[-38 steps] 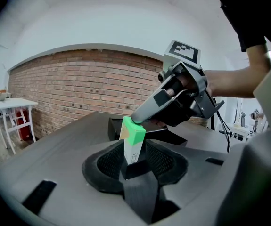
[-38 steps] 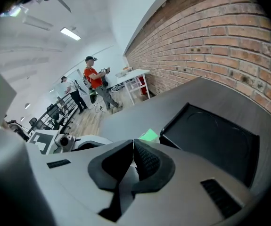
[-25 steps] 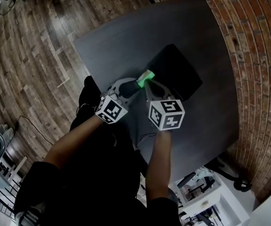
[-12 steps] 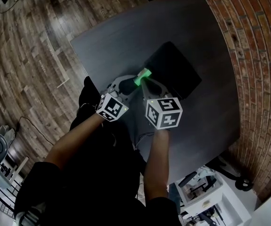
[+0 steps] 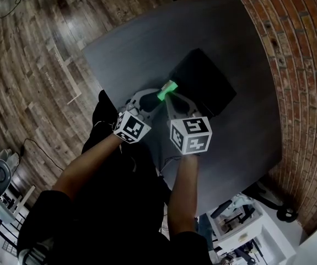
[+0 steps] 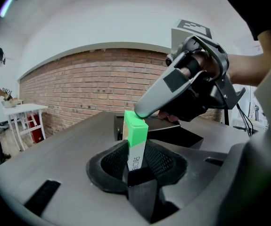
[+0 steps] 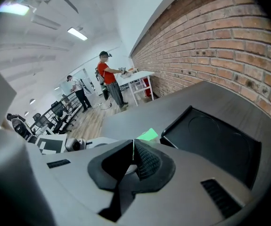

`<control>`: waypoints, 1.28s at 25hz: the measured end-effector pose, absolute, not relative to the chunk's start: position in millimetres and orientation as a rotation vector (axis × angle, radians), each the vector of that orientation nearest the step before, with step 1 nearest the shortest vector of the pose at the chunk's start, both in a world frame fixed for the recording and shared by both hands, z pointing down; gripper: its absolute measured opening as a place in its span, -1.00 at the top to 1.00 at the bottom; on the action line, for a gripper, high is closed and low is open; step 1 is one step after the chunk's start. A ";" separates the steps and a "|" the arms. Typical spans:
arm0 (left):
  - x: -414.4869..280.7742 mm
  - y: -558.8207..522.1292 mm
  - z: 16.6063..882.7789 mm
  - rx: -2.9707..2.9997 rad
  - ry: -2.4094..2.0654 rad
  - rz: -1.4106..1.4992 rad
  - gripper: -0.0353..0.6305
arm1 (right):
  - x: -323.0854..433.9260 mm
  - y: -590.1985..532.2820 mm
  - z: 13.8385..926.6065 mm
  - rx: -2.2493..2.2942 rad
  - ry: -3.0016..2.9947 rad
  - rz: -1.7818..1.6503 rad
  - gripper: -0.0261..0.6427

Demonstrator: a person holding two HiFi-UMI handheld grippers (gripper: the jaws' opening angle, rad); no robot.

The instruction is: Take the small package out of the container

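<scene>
The small package [image 6: 136, 132] is bright green over its upper part and white below, and the white carries what seems to be dark print, too small to read. The container [image 5: 205, 87] is plain matt black. The table [image 5: 147, 43] is dark grey. The left gripper [image 6: 137, 160] and the right gripper [image 7: 133, 157] have pale grey shells and black pads with a fine mesh pattern. Each marker cube [image 5: 191, 135] is white with black square patterns. The wall [image 5: 307, 65] is red-brown brick with pale mortar lines. The floor [image 5: 31, 65] is wood planks in mixed browns. A distant person [image 7: 108, 74] wears a red top.
</scene>
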State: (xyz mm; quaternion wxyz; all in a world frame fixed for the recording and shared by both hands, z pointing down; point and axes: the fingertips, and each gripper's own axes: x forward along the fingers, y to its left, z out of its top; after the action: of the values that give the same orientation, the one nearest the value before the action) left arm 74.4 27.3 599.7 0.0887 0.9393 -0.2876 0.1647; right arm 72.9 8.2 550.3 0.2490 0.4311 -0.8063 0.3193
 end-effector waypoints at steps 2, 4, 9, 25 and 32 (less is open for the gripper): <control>73.1 27.0 599.9 2.792 -0.853 0.484 0.52 | 74.9 11.5 547.2 1.190 -2.187 0.839 0.84; 73.1 26.2 599.1 2.797 -0.847 0.480 0.52 | 78.0 13.2 542.7 1.216 -2.183 0.843 0.84; 73.0 25.6 598.5 2.809 -0.823 0.479 0.53 | 86.5 17.5 538.2 1.289 -2.170 0.872 0.84; 73.5 21.6 592.0 2.896 -0.637 0.500 0.55 | 104.5 23.2 542.1 1.506 -2.072 0.968 0.84; 79.0 16.7 583.9 2.936 -0.513 0.523 0.55 | 114.9 35.6 542.6 1.624 -2.003 1.013 0.84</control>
State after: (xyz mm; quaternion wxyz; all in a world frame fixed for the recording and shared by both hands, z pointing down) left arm 79.0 16.7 583.9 0.0578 0.9687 -0.1693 0.1724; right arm 114.9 35.6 542.6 0.1848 0.5760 -0.7106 0.3593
